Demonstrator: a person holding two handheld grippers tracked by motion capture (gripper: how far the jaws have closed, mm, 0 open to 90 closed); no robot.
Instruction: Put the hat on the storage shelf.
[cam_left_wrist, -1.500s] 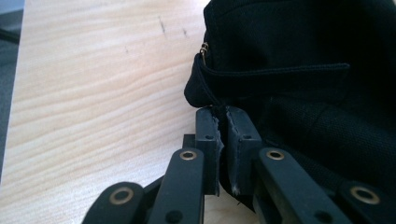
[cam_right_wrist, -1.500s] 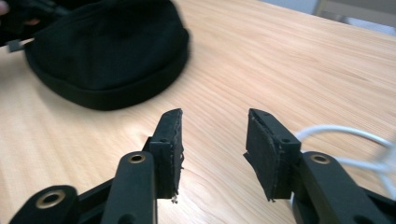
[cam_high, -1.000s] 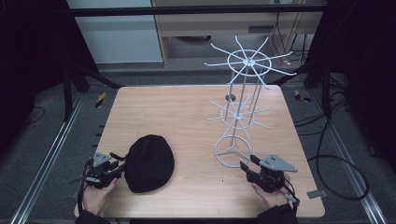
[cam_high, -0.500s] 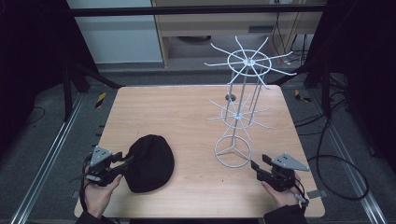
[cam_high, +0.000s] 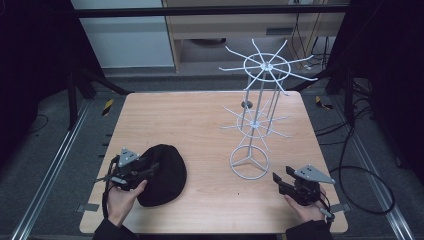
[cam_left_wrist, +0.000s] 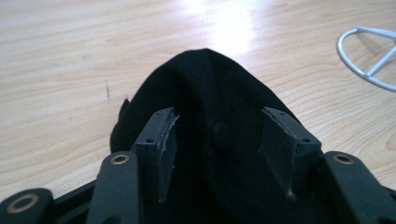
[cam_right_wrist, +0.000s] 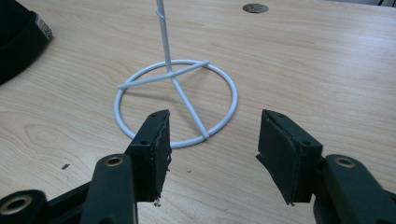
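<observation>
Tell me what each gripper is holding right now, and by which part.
Nothing is held. The left gripper stands open over the black cap, its pads off the cloth. The right gripper is open and empty near the white wire rack.

No legible text, brand, number or sign anywhere. Small white label (cam_right_wrist: 41, 22) on the black cap (cam_right_wrist: 21, 44), upper left of the right gripper view: printing too small to read. Yellow-black hazard tape (cam_high: 107, 106) on the floor, left of the table in the high view: stripes only, no wording.
</observation>
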